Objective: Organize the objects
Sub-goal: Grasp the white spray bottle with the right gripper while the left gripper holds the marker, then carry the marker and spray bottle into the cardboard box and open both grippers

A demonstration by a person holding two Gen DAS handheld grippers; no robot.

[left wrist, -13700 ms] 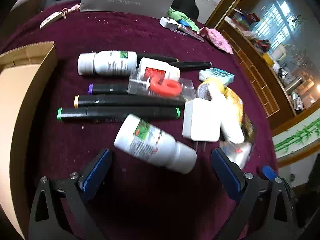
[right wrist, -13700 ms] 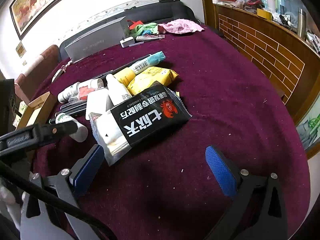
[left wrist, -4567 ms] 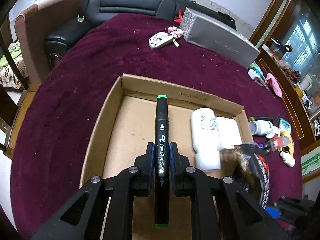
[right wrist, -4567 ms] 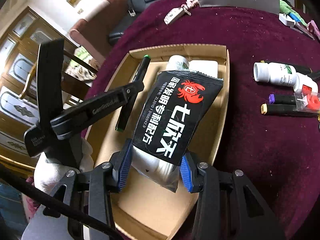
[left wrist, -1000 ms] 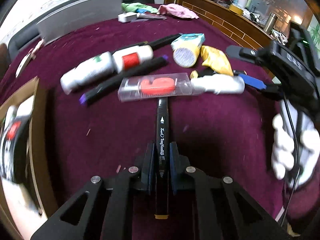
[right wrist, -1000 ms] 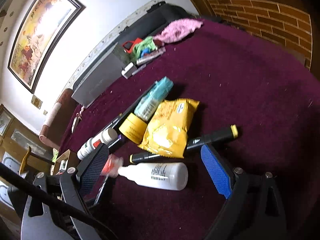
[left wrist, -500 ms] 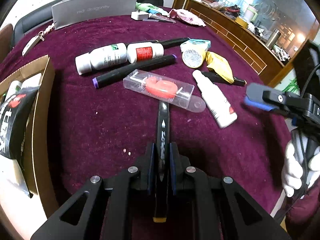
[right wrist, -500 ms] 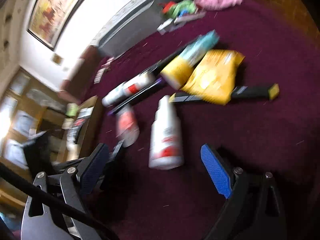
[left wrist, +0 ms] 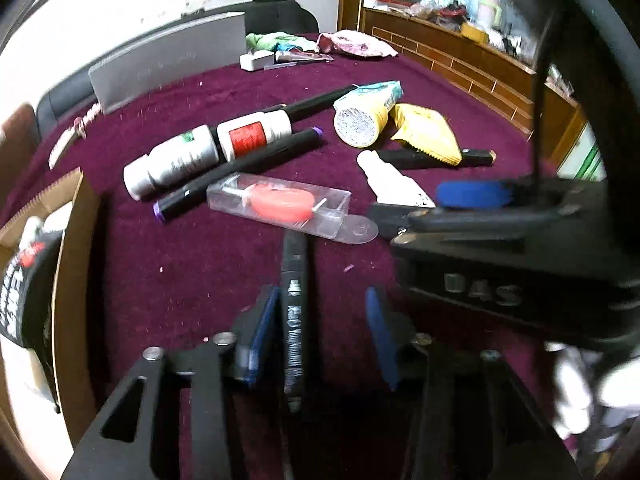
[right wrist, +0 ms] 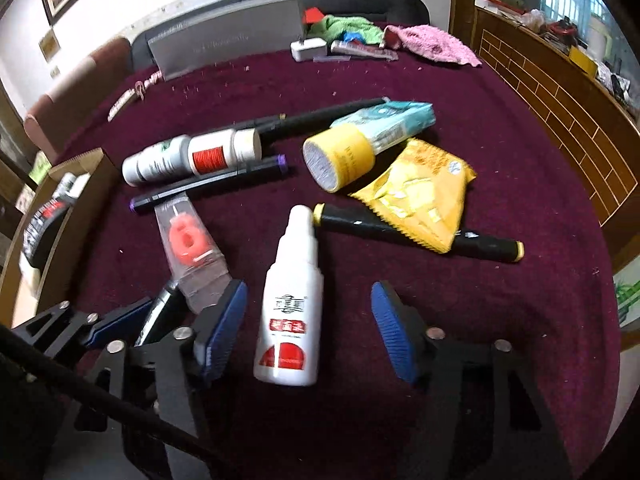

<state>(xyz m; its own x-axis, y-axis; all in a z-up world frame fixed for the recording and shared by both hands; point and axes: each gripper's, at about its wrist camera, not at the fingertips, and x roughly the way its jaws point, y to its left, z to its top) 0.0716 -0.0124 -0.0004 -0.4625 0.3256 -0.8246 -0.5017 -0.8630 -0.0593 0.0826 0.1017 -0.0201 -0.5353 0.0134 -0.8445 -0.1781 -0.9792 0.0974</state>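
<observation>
My left gripper (left wrist: 320, 320) stands with its jaws apart. A black marker (left wrist: 294, 320) lies along the left pad (left wrist: 258, 336), well apart from the right pad, and its far tip reaches the clear case with a red piece (left wrist: 280, 204). My right gripper (right wrist: 308, 320) straddles a white bottle with a red label (right wrist: 288, 320) that lies on the maroon cloth. Its jaws are closing, with gaps left between both pads and the bottle. In the left wrist view the right gripper (left wrist: 472, 196) crosses in from the right and hides the bottle's lower part.
A cardboard box (left wrist: 76, 240) with a black packet stands at the left. Farther off lie two white bottles (right wrist: 192, 160), a purple-capped marker (right wrist: 208, 188), a yellow-ended tube (right wrist: 344, 160), a yellow packet (right wrist: 420, 192) over a yellow-capped marker (right wrist: 488, 248), and a grey box (right wrist: 228, 40).
The left jaws, shut on the black marker before, now stand apart. The right gripper has swung over the white bottle, its jaws narrower, and now fills the right of the left wrist view.
</observation>
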